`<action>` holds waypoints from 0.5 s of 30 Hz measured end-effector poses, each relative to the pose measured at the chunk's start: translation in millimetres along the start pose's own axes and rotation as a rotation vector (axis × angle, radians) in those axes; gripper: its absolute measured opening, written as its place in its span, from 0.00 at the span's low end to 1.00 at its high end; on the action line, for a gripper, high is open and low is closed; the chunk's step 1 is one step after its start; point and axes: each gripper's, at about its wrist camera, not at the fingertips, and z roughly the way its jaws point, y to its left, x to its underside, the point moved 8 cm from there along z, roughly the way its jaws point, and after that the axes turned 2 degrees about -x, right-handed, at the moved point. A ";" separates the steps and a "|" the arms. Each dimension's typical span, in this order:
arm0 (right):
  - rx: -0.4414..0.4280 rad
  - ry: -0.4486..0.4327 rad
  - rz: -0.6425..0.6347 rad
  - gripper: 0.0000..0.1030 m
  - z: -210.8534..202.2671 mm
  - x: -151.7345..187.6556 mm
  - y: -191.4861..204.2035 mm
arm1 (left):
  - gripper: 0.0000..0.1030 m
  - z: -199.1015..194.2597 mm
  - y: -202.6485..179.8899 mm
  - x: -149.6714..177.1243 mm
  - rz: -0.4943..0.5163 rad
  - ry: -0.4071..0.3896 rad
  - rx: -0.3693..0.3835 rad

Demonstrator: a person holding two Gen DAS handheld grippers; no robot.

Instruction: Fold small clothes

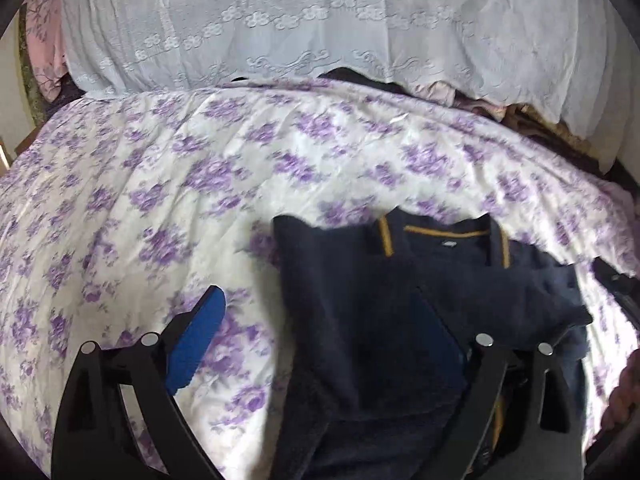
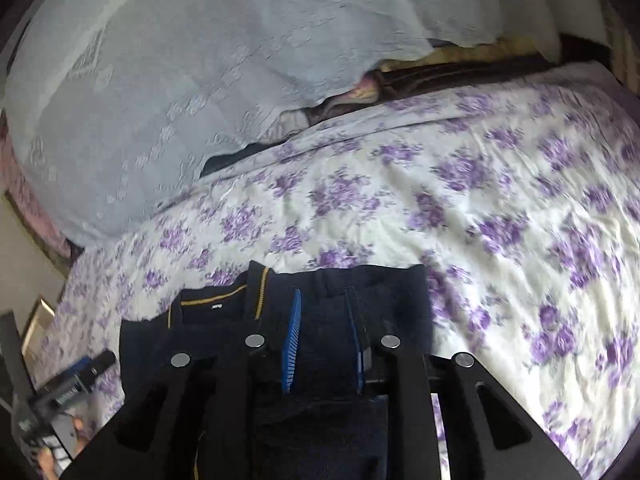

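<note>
A small navy shirt with a yellow-trimmed collar (image 1: 436, 248) lies on the flowered bedspread (image 1: 180, 184). My left gripper (image 1: 320, 312) is open over the shirt's left part; its left blue pad (image 1: 198, 336) is over the bedspread, and its right finger is sunk among the navy folds. In the right wrist view the shirt (image 2: 224, 308) shows too. My right gripper (image 2: 324, 344) is partly closed around a fold of navy cloth (image 2: 360, 288) with an elastic edge, which lies between its blue pads (image 2: 291, 344).
A pale embroidered cloth (image 1: 320, 20) covers a pile at the back of the bed, with dark and tan fabrics (image 2: 440, 72) under its edge. The bed's left edge and the floor (image 2: 24, 264) show in the right wrist view.
</note>
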 end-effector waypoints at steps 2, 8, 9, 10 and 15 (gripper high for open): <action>0.007 0.092 -0.047 0.23 32.3 6.6 15.6 | 0.93 19.9 -17.9 -6.5 0.035 0.045 0.011; 0.119 0.156 -0.157 0.25 68.7 31.7 30.5 | 0.96 80.9 -27.7 16.1 0.077 0.148 -0.047; 0.097 0.129 -0.156 0.25 57.7 30.8 33.8 | 0.95 73.6 -26.7 14.5 0.074 0.142 -0.037; 0.075 0.102 -0.168 0.26 45.1 30.5 38.3 | 0.95 61.3 -25.0 12.0 0.064 0.116 -0.019; 0.030 0.189 -0.208 0.41 24.1 70.6 35.3 | 0.96 38.7 -18.0 36.6 0.122 0.157 -0.034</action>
